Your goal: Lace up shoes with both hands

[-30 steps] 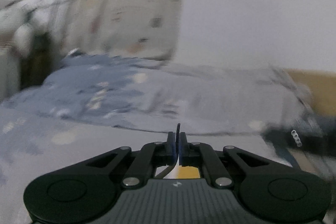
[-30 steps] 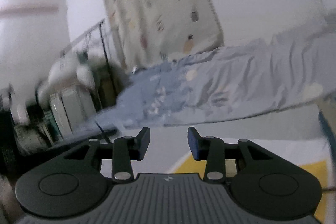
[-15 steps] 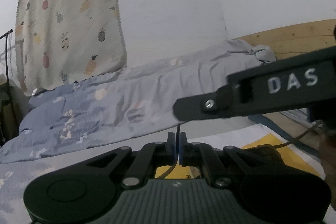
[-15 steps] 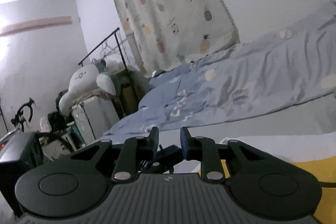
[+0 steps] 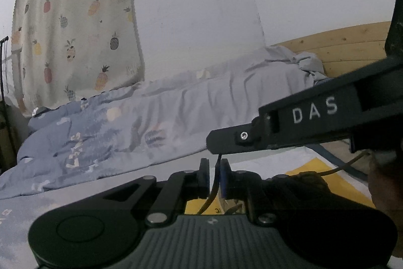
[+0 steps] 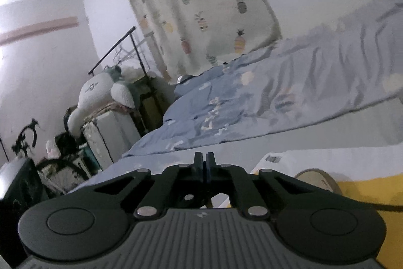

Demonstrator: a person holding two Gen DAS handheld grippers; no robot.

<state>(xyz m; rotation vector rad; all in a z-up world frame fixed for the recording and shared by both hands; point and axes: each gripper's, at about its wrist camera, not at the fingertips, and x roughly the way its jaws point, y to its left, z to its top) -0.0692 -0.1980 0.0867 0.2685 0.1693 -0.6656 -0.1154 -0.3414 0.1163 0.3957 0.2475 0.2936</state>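
Handover of a thin, limp shoelace [image 5: 214,189]: it runs up between the opening jaws of the left gripper [image 5: 214,177] to the right gripper [image 5: 221,143], clamped on it above. Light, slippery cord, best pinched near its stiff tip.

A thin dark shoelace [image 5: 216,183] is running upright through the narrow gap between the left gripper's fingers [image 5: 203,174], touching neither pad clearly, its upper end meeting the tip of the right gripper's fingers [image 5: 226,140] just above. Below the fingers it is turning tan and curving down toward a dark shoe [image 5: 299,184], which is sitting just right of them.
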